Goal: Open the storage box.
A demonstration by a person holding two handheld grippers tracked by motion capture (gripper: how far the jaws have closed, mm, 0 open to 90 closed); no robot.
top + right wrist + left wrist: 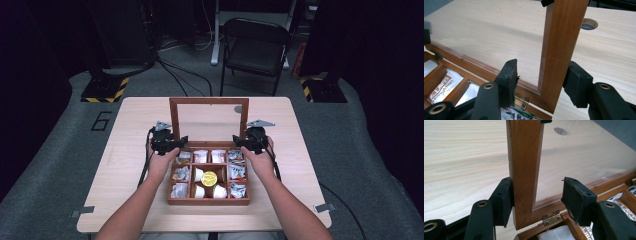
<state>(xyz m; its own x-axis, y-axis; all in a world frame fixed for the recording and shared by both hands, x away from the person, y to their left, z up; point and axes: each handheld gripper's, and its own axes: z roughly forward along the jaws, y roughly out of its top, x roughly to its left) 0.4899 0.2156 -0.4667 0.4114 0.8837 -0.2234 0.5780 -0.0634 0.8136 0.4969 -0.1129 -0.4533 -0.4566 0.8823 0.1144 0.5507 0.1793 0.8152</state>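
A wooden compartment box (208, 201) sits on the table with its glass lid (209, 100) standing upright. My left gripper (172, 143) is at the lid's left upright, low down near the hinge. In the left gripper view my left gripper (537, 187) straddles that wooden upright (524, 157): the outer pad touches the wood, the inner pad stands off over the glass. My right gripper (245, 141) is at the right upright. In the right gripper view my right gripper (544, 67) straddles that upright (561, 37) the same way, outer pad against the wood and inner pad apart.
The box compartments hold white sachets and a yellow round item (209, 178). Brass hinges (551, 217) (521, 101) join lid and box. A round hole (589, 24) is in the tabletop behind the lid. A folding chair (255, 45) stands beyond the table.
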